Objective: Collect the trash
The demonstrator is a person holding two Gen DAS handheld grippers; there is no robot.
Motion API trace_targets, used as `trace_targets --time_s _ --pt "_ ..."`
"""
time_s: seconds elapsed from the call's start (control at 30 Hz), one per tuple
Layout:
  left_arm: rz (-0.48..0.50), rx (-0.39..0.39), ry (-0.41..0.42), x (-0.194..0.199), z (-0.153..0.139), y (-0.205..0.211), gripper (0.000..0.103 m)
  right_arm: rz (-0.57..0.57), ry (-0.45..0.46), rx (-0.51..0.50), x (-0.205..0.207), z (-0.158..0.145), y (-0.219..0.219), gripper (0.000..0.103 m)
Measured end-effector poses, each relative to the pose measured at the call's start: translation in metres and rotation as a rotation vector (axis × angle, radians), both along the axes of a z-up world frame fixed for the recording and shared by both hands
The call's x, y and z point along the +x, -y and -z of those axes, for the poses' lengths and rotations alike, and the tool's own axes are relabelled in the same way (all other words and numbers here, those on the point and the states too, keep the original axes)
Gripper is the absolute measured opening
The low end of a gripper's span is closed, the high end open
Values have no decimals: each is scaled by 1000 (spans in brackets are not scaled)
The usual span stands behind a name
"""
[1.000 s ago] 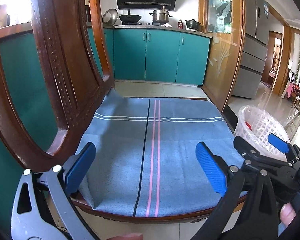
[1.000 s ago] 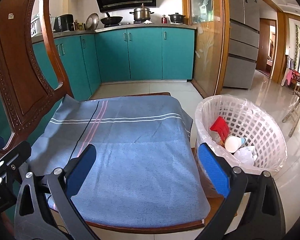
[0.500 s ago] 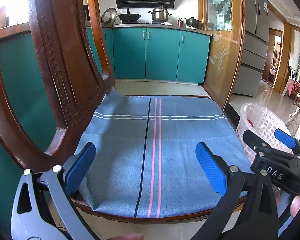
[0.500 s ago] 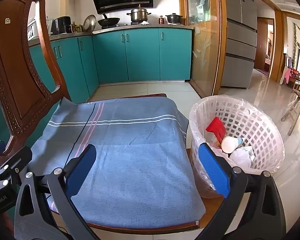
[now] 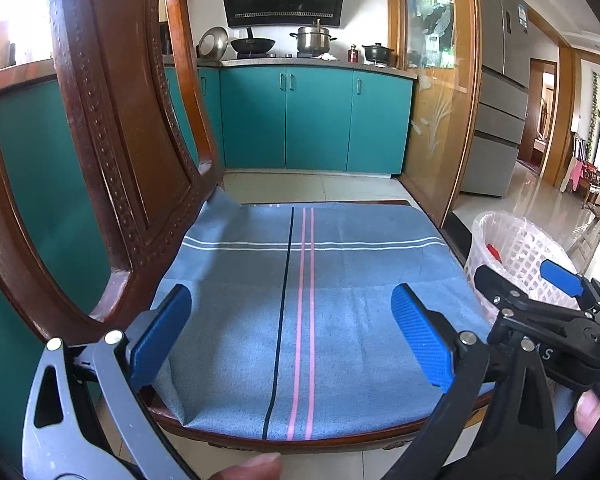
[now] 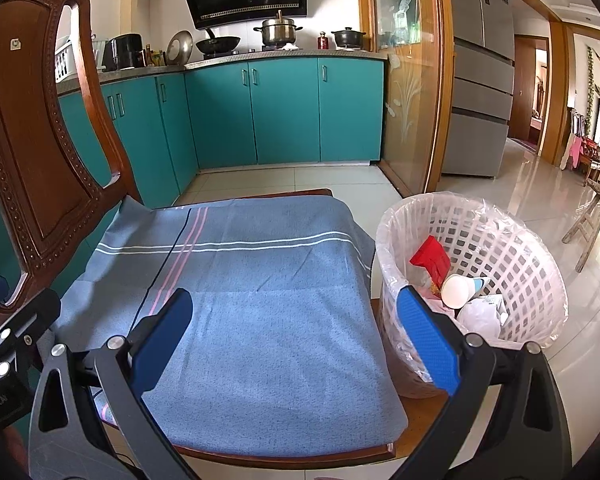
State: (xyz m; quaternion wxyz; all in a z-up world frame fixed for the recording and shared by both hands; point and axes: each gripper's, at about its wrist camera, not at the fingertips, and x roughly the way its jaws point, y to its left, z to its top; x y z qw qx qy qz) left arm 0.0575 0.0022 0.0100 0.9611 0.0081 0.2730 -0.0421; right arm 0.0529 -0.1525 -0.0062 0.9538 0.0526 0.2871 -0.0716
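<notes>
Chair back point(image 5: 112, 168): dark carved wood with a beaded edge, curved, rising left of the seat.
Cloth point(image 5: 300, 308): blue woven towel with a nubbly weave, flat over the chair seat; one dark and two pink stripes run front to back, white stripes cross them near the back.
My left gripper point(image 5: 292, 336): grey metal arms, ribbed blue pads, spread wide apart with nothing between them, over the front of the cloth.
My right gripper point(image 6: 296, 344): same build, pads also wide apart and empty, over the cloth's front right part, its right pad in front of the basket's rim.
Basket point(image 6: 536, 276): round white plastic lattice lined with a clear bag, upright on the floor just right of the seat.
Trash: all inside the basket. A red packet point(image 6: 430, 258) leans up against the left wall, long axis tilted upward. A white paper cup point(image 6: 456, 290) lies on its side, one round end facing me, long axis running away to the right. Crumpled white paper point(image 6: 480, 314) sits below it.
</notes>
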Motion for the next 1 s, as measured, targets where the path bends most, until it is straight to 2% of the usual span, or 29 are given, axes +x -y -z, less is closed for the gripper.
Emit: trace_targets --time_s 0.47,0.7,1.0 --pt "-40 15 36 -5 -8 6 100 -3 3 0 1 -3 0 99" --pt "5 25 28 -8 -7 14 100 -5 3 0 1 -3 0 100" --pt "14 33 1 -5 -4 14 100 -8 4 -3 0 -3 0 100"
